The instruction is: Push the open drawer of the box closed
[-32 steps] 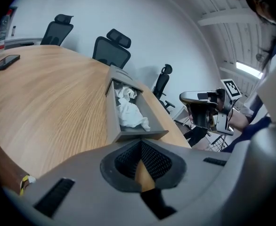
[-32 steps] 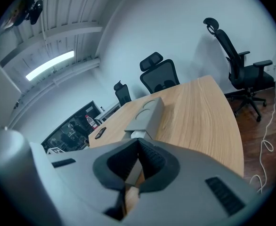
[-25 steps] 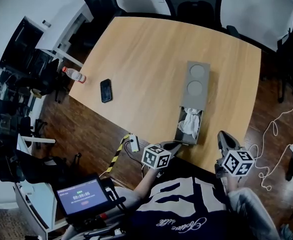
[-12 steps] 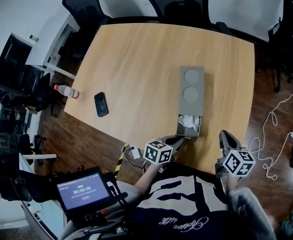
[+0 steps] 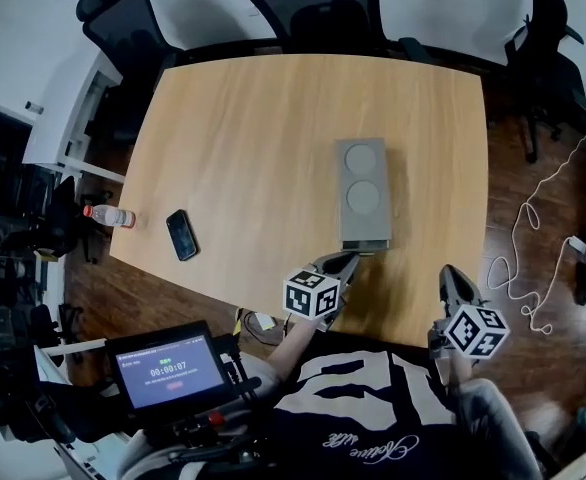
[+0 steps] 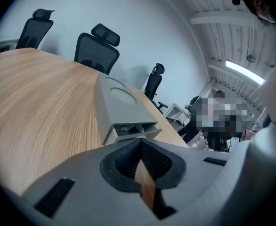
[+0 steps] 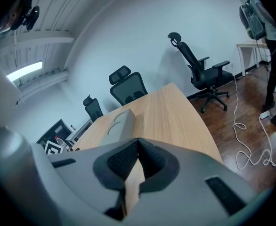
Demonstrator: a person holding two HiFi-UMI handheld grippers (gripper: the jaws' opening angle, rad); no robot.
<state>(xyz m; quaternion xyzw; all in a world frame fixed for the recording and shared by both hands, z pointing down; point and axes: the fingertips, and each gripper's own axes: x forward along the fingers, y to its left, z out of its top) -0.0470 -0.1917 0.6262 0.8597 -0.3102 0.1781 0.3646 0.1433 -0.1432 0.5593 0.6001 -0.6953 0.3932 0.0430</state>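
The long grey box with two round recesses on top lies on the wooden table. Its drawer at the near end sticks out only a sliver. In the left gripper view the drawer front shows a narrow gap with something white inside. My left gripper is shut, its tips against the drawer front, and they meet just below it. My right gripper is shut and empty, off the table's near right edge. From its own view the box lies ahead to the left.
A black phone lies near the table's left edge, with a bottle just beyond it. Office chairs stand along the far side. A white cable trails on the floor at right. A screen sits at my lower left.
The drawer has slid from well open, with the white cloth showing, to almost shut. My left gripper has moved forward with it. The right gripper has stayed near the table edge.
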